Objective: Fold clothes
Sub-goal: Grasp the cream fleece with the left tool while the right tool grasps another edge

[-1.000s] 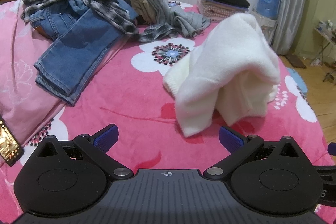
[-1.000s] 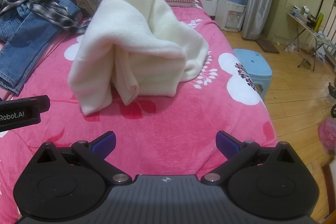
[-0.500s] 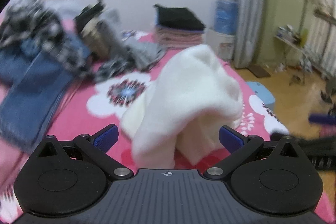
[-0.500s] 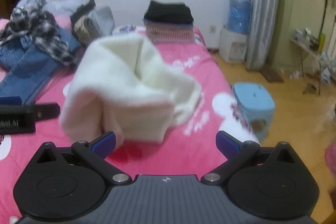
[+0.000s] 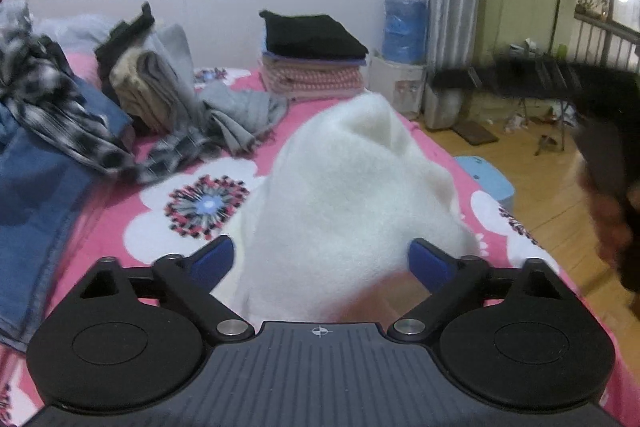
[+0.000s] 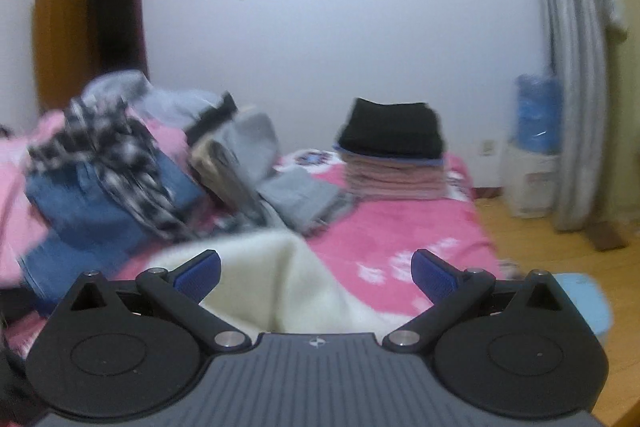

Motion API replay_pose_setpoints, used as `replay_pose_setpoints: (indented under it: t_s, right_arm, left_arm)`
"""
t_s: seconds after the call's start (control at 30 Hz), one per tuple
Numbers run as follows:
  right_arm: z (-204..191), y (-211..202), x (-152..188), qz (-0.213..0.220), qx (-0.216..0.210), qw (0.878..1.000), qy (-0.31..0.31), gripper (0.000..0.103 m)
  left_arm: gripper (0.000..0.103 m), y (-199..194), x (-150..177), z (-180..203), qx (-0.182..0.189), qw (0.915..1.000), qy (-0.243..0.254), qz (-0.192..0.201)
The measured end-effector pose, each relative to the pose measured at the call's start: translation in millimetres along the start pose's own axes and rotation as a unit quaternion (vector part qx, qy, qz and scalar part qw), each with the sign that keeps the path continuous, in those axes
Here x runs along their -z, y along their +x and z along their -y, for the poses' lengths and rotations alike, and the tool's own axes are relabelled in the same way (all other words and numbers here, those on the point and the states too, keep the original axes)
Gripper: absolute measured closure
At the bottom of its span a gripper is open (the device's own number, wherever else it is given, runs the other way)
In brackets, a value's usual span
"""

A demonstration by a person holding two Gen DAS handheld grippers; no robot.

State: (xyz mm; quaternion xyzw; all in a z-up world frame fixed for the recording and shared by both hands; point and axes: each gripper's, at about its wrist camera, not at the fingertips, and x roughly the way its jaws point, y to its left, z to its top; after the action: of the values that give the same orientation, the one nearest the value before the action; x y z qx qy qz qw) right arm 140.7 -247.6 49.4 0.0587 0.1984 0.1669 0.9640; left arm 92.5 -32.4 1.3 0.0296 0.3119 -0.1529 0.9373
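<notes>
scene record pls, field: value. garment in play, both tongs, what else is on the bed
surface: bed with pink floral cover
garment in play: white fleece sweater, bunched in a mound, not yet folded
left tongs: closing, sweater between the pads, no pinch visible
right tongs: open, over the sweater's edge, nothing gripped
unfolded pile: jeans, plaid shirt, grey clothes
folded stack: black item on top, far end of bed
image quality: both views motion-blurred
</notes>
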Motion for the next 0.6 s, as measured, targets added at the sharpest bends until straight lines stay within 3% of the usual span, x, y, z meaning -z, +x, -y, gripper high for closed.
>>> replay_pose_setpoints:
  t_s: [0.07, 0.27, 0.43, 0.6]
  right_arm:
    - [6.4, 19.8, -9.2, 0.001, -0.022, 1.000, 0.019, 0.000]
    - [15.7, 97.8, -16.2, -0.088, -0.054, 0.993, 0.052, 0.000]
    - [19.7, 128.0, 20.6, -0.171, -0.116, 0.974, 0.090, 0.003]
    - [20.1, 123.4, 44.6, -0.193, -0.156, 0.962, 0.116, 0.004]
  left_arm:
    - [0.039, 7.5, 2.0, -0.7, 0.004, 0.9998, -0.007, -0.016]
    - [0.055, 19.8, 9.7, -6.3, -0.009, 0.9993, -0.010, -0.035]
    - [0.059, 26.5, 15.7, -14.1, -0.010, 0.9983, -0.019, -0.054]
    - [0.060, 32.1, 26.9, -27.9, -0.003, 0.9967, -0.027, -0.077]
